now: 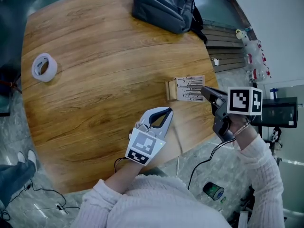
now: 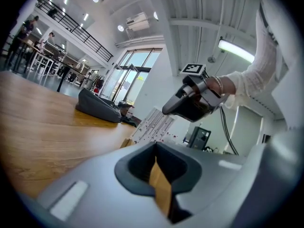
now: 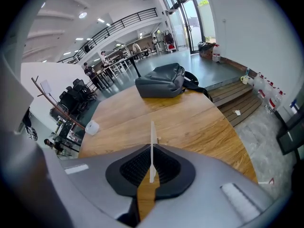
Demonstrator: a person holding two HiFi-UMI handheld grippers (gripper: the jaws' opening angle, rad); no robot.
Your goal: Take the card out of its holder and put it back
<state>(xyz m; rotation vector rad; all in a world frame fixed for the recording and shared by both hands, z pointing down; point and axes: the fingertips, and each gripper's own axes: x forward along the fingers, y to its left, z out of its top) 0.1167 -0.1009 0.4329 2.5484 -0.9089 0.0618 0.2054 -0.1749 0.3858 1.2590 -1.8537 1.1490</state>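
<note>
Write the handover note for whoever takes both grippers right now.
Right gripper: fingers shut on the card, at the end away from the holder.
Left gripper: shut, empty, low over the table, short of the holder.
Card: its other end meets the wooden holder.
Done: card gripped. Whether it has already been out once, I cannot tell.
Left: probably pull it out, slot it back, release.
</note>
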